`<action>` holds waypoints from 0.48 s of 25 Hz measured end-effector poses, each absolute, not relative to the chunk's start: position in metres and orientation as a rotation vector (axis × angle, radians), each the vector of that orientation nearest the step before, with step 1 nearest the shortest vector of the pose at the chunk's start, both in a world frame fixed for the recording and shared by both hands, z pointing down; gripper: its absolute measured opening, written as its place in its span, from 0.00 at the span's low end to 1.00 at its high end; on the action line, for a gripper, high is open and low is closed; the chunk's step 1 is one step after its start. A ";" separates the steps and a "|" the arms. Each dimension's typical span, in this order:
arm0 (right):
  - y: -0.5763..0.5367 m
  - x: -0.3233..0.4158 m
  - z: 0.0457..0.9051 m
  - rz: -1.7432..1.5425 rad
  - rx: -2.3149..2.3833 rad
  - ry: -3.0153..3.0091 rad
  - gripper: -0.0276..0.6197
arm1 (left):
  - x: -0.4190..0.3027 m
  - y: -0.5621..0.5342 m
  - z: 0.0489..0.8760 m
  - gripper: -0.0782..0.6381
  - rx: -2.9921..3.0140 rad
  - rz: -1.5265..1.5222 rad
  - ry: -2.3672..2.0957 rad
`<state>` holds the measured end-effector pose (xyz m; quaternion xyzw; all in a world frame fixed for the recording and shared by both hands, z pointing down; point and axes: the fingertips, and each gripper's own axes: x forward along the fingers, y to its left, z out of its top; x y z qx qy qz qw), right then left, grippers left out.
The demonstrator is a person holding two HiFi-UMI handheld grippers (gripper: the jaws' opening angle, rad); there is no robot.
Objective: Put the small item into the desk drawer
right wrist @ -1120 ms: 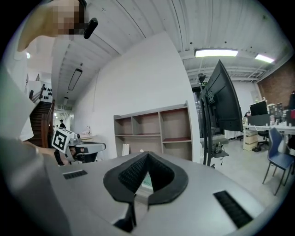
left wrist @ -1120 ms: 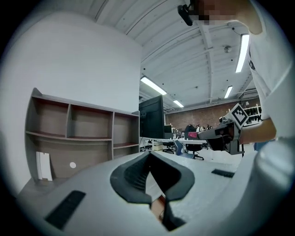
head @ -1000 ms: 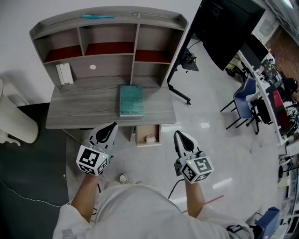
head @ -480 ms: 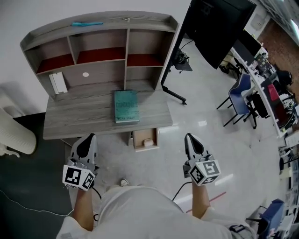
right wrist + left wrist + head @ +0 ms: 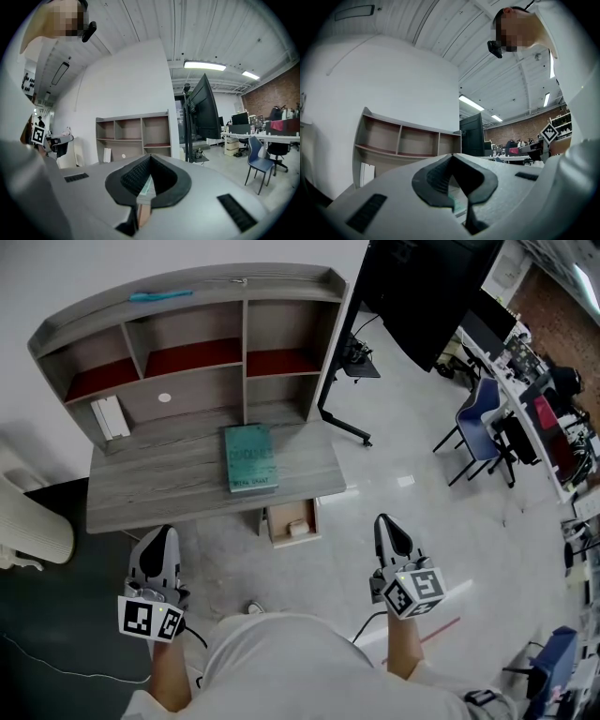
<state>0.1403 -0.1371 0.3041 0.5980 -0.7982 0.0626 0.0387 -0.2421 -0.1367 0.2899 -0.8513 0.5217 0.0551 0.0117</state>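
In the head view a small open drawer juts out under the front of the grey wooden desk. A small white item lies inside it. A teal book rests on the desktop just behind the drawer. My left gripper hangs below the desk's left front corner, shut and empty. My right gripper is over the floor, to the right of the drawer, its jaws together with nothing in them. In the gripper views, the left gripper and the right gripper both point at the desk from a distance.
A hutch with open shelves stands on the desk, with a white object in its left bay and a teal item on top. A big black screen on a stand is at the right, a blue chair beyond it. A white bulky object sits at the left.
Both grippers have drawn back from the desk toward the person. The left one moved down and to the left. The drawer, item and book lie as before.
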 end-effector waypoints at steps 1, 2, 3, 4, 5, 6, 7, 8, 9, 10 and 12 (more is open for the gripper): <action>-0.139 0.137 0.302 0.184 1.832 -2.454 0.04 | -0.242 -0.139 0.289 0.12 -2.654 0.170 1.621; -0.141 0.133 0.301 0.177 1.829 -2.459 0.04 | -0.242 -0.141 0.288 0.12 -2.655 0.172 1.615; -0.142 0.130 0.300 0.170 1.825 -2.463 0.04 | -0.242 -0.142 0.288 0.12 -2.657 0.177 1.612; -0.143 0.126 0.299 0.161 1.819 -2.465 0.04 | -0.242 -0.142 0.288 0.12 -2.661 0.182 1.610; -0.143 0.124 0.299 0.151 1.811 -2.464 0.04 | -0.241 -0.143 0.288 0.12 -2.665 0.186 1.608; -0.144 0.121 0.299 0.143 1.803 -2.462 0.04 | -0.241 -0.143 0.289 0.12 -2.670 0.188 1.606; -0.144 0.119 0.299 0.140 1.798 -2.461 0.04 | -0.241 -0.143 0.289 0.12 -2.674 0.190 1.605; -0.144 0.116 0.299 0.141 1.794 -2.463 0.04 | -0.241 -0.144 0.290 0.12 -2.678 0.192 1.602; -0.144 0.114 0.300 0.143 1.791 -2.465 0.04 | -0.242 -0.144 0.291 0.12 -2.682 0.194 1.600; -0.144 0.113 0.301 0.145 1.788 -2.467 0.04 | -0.242 -0.145 0.292 0.12 -2.687 0.195 1.598; -0.145 0.110 0.305 0.157 1.781 -2.471 0.04 | -0.241 -0.145 0.295 0.12 -2.696 0.196 1.593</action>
